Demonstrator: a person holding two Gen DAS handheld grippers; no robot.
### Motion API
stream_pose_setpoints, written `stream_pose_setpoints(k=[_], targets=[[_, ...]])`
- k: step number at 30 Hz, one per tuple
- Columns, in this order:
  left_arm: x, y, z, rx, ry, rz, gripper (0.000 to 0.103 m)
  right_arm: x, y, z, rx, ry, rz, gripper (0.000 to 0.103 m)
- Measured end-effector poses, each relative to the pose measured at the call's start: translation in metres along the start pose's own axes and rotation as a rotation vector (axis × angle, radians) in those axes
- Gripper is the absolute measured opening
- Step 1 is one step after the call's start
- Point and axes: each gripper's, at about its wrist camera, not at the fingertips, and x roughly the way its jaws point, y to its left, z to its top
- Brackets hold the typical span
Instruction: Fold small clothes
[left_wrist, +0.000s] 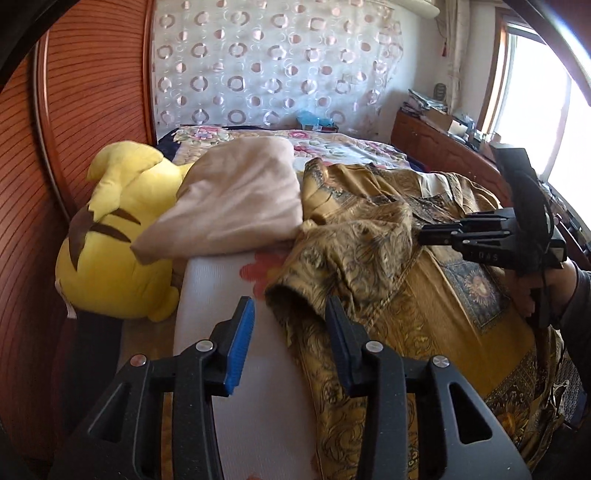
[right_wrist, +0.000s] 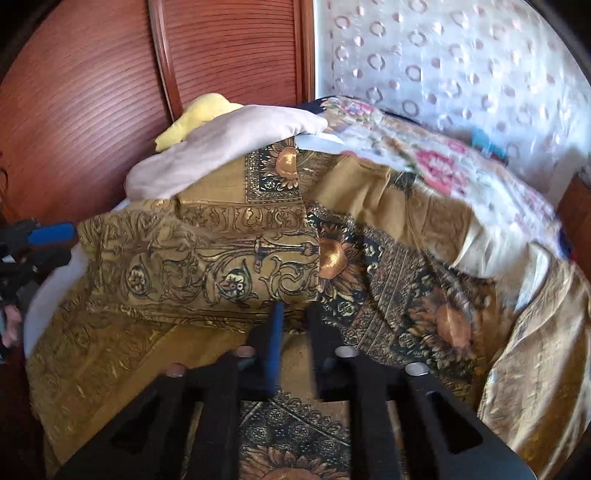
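A gold shirt (left_wrist: 424, 295) with a dark baroque print lies spread over the bed, one sleeve folded across its body. In the left wrist view my left gripper (left_wrist: 291, 325) is open, its blue-padded fingers standing either side of the sleeve's cuff (left_wrist: 291, 299) without pressing on it. My right gripper (left_wrist: 423, 234) reaches in from the right, held by a hand (left_wrist: 532, 291), and is shut on a fold of the shirt. In the right wrist view the right gripper (right_wrist: 295, 321) pinches the edge of the folded sleeve (right_wrist: 221, 258). My left gripper (right_wrist: 51, 243) shows at the left edge.
A yellow plush toy (left_wrist: 110, 251) and a beige pillow (left_wrist: 240, 206) lie at the left of the shirt. A white mat (left_wrist: 221, 288) shows under the cloth, on a floral bedspread (left_wrist: 332, 147). A red-brown wardrobe (left_wrist: 92, 92) stands at the left, a cluttered wooden ledge (left_wrist: 436, 125) at the right.
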Motion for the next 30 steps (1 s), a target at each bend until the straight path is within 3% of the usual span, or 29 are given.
stream_pose_setpoints(k=[4,10,12,16,19,22,27,30], targets=[[-0.005,-0.007,-0.006,0.009,-0.007,-0.009,0.041,-0.018,-0.008,-0.003,-0.004,-0.03,0.003,0.005],[-0.015,-0.025,-0.008,0.029,-0.025,-0.039,0.041,-0.039,-0.036,-0.011,0.039,-0.072,-0.093,0.005],[-0.018,-0.033,-0.007,0.04,-0.029,-0.052,0.041,-0.039,-0.041,-0.017,0.066,-0.063,-0.071,0.006],[-0.017,-0.055,-0.006,0.071,-0.03,-0.074,0.041,-0.05,-0.042,-0.034,0.06,-0.073,-0.063,0.012],[-0.013,-0.07,-0.005,0.095,-0.025,-0.07,0.041,-0.074,-0.056,-0.046,0.111,-0.119,-0.073,0.029],[-0.003,-0.082,-0.004,0.1,-0.003,-0.082,0.041,-0.102,-0.074,-0.071,0.184,-0.154,-0.145,0.039],[0.005,-0.102,-0.006,0.128,0.013,-0.097,0.041,-0.129,-0.094,-0.121,0.229,-0.147,-0.324,0.039],[0.011,-0.111,-0.008,0.141,0.028,-0.103,0.041,-0.138,-0.102,-0.145,0.266,-0.123,-0.357,0.039]])
